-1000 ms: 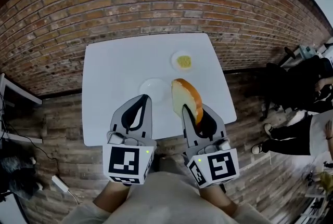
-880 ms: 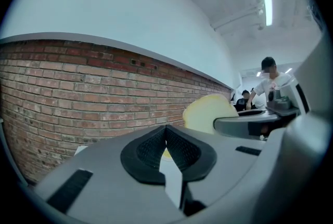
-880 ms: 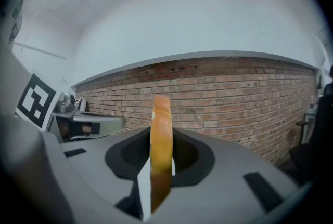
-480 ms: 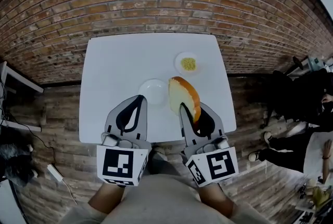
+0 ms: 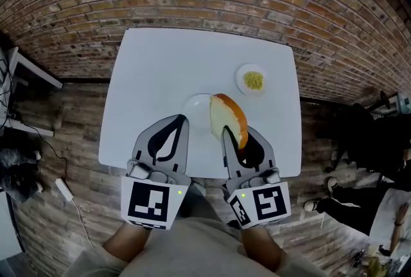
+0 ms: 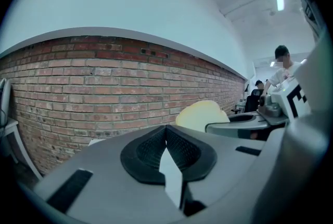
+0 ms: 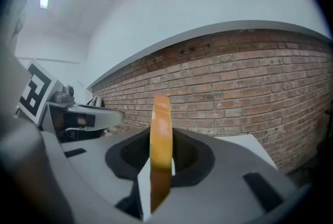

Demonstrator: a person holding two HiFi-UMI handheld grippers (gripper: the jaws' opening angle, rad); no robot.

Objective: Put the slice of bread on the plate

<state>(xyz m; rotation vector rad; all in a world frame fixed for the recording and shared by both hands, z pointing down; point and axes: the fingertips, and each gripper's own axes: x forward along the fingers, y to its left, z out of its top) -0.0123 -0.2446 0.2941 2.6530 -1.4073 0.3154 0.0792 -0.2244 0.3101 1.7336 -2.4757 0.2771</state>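
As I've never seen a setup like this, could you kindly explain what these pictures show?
No robot here: a person holds a two-fingered gripper in each hand. One picture comes from a camera on the person's head, looking down; the other two ride on the grippers. On the white table sit an empty plate and a small dish of something yellow. The right gripper pinches the slice of bread upright; the left gripper is shut on nothing.

Head view steeply down over table [image 5: 160, 70], gripper views near level toward brick wall [image 6: 78, 82], sharing bread slice [image 6: 200, 114]
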